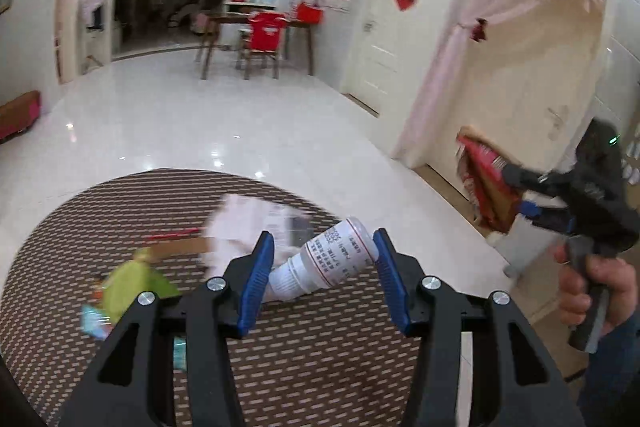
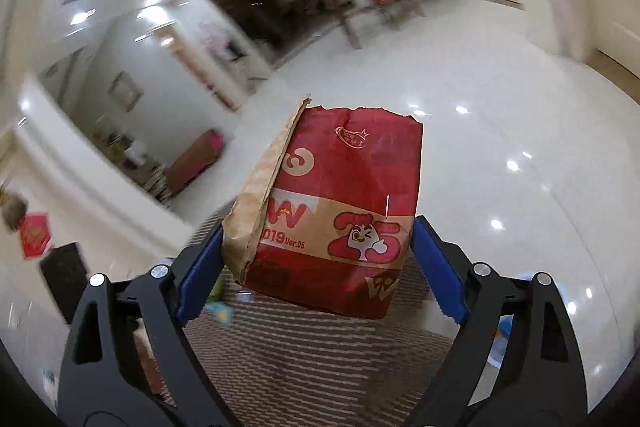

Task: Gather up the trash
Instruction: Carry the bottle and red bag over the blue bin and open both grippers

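My left gripper (image 1: 324,251) is shut on a small white plastic bottle (image 1: 324,263) with a printed label, held tilted above a round brown patterned rug (image 1: 100,199). My right gripper (image 2: 316,247) is shut on a red and brown paper food bag (image 2: 340,203), which stands upright between the blue pads. In the left wrist view the right gripper (image 1: 516,191) shows at the right with the same bag (image 1: 484,183), held by a person's hand (image 1: 592,287). On the rug lie crumpled white paper (image 1: 248,223), a green wrapper (image 1: 132,283), a flat cardboard strip (image 1: 176,247) and small blue scraps (image 1: 94,321).
Glossy white tile floor (image 1: 200,115) spreads beyond the rug. A dining table with a red-covered chair (image 1: 264,35) stands at the far wall. White doors with pink curtains (image 1: 520,75) line the right side. A low red bench (image 1: 20,113) sits at the left wall.
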`<state>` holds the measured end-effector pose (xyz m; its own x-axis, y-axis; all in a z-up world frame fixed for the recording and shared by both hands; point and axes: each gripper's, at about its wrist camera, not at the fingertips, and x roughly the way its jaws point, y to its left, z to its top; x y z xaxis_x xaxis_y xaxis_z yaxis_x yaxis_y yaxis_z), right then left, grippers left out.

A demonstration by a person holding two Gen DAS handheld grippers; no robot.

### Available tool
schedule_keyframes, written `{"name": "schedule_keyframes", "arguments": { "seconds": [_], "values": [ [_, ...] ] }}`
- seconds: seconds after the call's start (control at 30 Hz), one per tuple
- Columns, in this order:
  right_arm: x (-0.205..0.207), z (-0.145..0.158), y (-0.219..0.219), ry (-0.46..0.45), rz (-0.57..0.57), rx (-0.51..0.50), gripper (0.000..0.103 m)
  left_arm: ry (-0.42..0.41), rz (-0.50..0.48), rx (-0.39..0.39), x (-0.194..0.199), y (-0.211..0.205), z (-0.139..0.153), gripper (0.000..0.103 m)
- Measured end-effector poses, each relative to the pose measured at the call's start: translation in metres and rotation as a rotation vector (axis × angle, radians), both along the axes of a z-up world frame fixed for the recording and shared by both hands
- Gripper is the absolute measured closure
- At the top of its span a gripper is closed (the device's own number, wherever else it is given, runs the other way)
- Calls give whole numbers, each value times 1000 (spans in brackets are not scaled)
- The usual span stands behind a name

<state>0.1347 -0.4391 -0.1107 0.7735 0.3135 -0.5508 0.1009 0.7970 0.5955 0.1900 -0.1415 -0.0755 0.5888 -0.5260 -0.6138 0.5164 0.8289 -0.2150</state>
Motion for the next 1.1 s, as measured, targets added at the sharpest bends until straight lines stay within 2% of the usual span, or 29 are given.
{"name": "schedule_keyframes", "arguments": {
  "seconds": [0.23,0.43,0.63,0.8,1.07,1.1],
  "values": [
    [-31,-82,-74,216,-188,19,15,53,-150,13,-10,-82,-25,53],
    [-38,-145,-104,374,-249,45,15,95,-250,47,-12,-128,-48,53],
    [-41,-205,-129,507,-295,90,9,163,-333,93,-13,-177,-77,53],
    [-66,-197,-149,458,-370,125,6,210,-394,148,-9,-220,-103,53],
    [-99,-144,-170,334,-443,101,6,296,-476,244,-6,-278,-148,52],
    [-98,-138,-172,321,-446,98,6,316,-489,256,-4,-284,-155,45]
  ]
}}
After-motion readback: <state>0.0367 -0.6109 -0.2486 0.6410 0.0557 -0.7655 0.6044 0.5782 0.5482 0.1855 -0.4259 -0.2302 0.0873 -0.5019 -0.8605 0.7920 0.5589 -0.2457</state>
